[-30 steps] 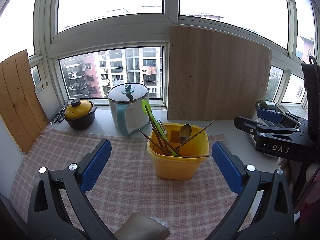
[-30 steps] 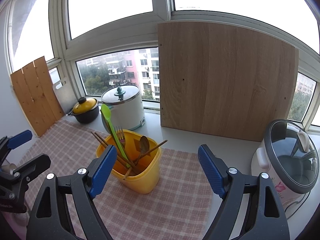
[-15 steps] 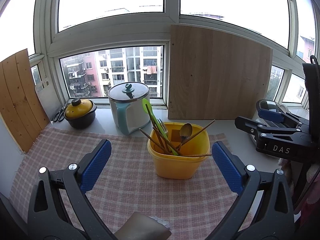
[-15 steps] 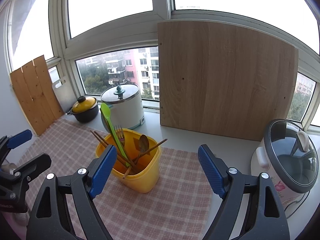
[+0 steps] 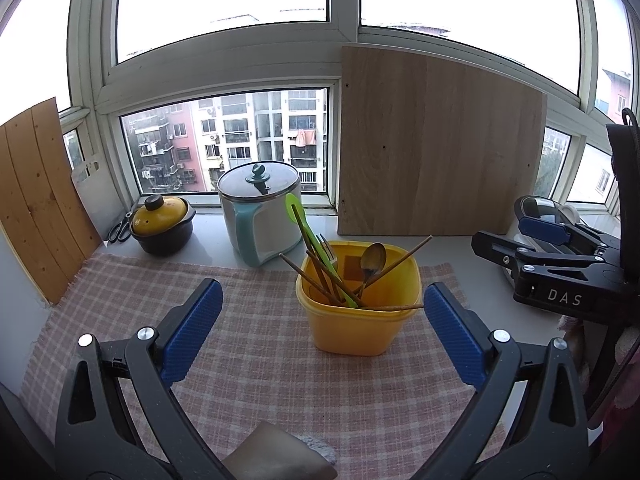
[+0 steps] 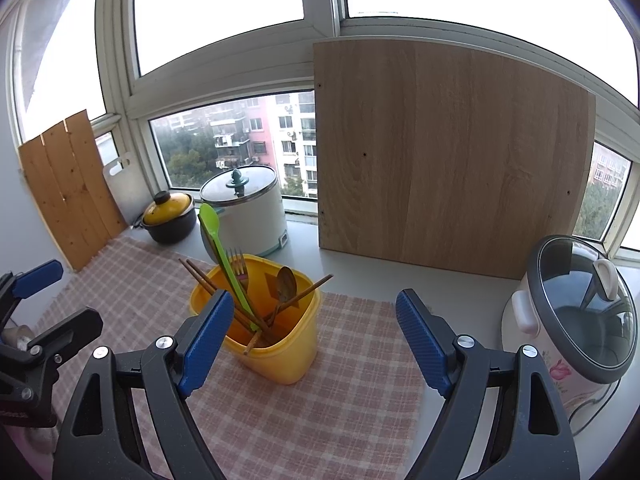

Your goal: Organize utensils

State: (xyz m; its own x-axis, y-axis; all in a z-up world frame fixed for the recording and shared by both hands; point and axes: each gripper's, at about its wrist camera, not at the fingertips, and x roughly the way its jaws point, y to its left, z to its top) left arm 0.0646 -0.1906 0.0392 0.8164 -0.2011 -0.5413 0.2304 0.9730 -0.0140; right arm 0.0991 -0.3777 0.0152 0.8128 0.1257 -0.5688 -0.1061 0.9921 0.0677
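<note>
A yellow tub [image 5: 357,330] [image 6: 280,360] stands on the pink checked cloth [image 5: 260,364] [image 6: 340,392]. In it stand a green spoon [image 5: 306,236] [image 6: 218,248], a fork [image 5: 329,249] [image 6: 239,267], a brown spoon [image 5: 372,258] [image 6: 286,283] and several wooden chopsticks [image 5: 400,258] [image 6: 308,290]. My left gripper [image 5: 322,334] is open and empty, just in front of the tub. My right gripper [image 6: 316,336] is open and empty, with the tub between its fingers and slightly beyond. Each gripper shows at the edge of the other's view.
At the back stand a white-teal pot with lid [image 5: 260,216] [image 6: 244,208], a yellow-lidded black pot [image 5: 162,224] [image 6: 168,218], scissors [image 5: 120,230], a large wooden board [image 5: 436,152] [image 6: 448,152] and planks [image 5: 36,196] [image 6: 72,188]. A rice cooker [image 6: 576,312] stands at the right.
Both views have drifted very slightly. The grippers stay open and the tub and utensils have not moved.
</note>
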